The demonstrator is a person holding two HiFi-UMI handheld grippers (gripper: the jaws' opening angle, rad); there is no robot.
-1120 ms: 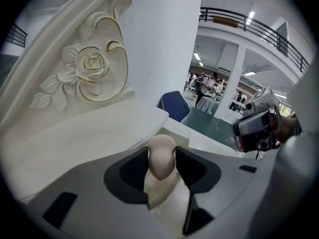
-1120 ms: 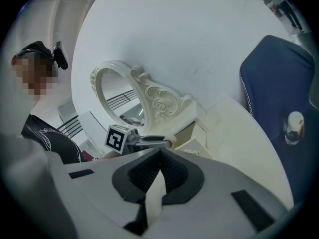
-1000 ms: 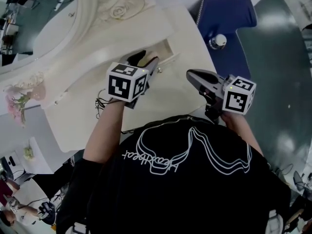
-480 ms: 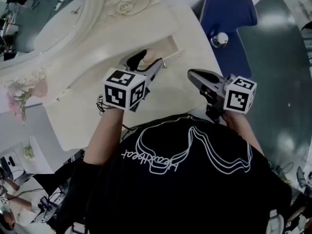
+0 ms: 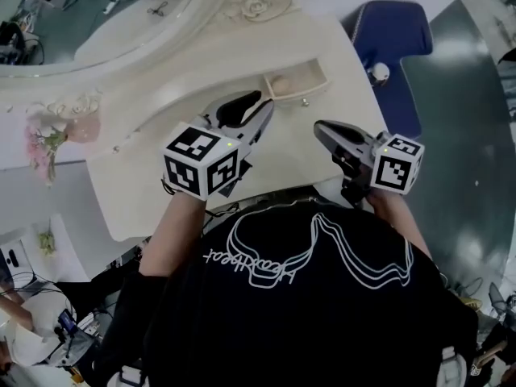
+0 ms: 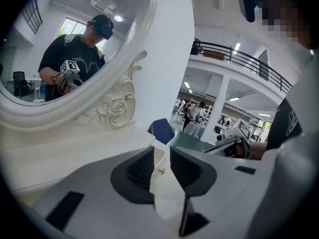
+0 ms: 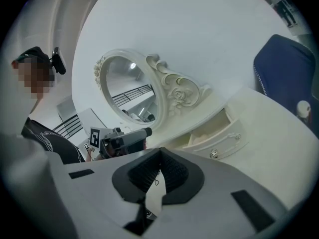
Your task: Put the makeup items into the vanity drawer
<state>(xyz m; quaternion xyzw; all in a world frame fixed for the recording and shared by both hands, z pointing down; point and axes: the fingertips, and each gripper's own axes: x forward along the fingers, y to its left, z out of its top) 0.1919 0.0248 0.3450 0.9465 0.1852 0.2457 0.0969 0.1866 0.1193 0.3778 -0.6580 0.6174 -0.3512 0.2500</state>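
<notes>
Bright, even light; fisheye bending at edges.

Drawer (image 5: 297,84) atop vanity (image 5: 149,172), beside mirror (image 5: 101,10)

- The head view is looking steeply down from above and behind both pairs of jaws.
- Each gripper view is riding close behind its own jaws, facing ahead.
- All three are sharing the drawer (image 5: 306,89) and mirror (image 5: 97,10).
</notes>
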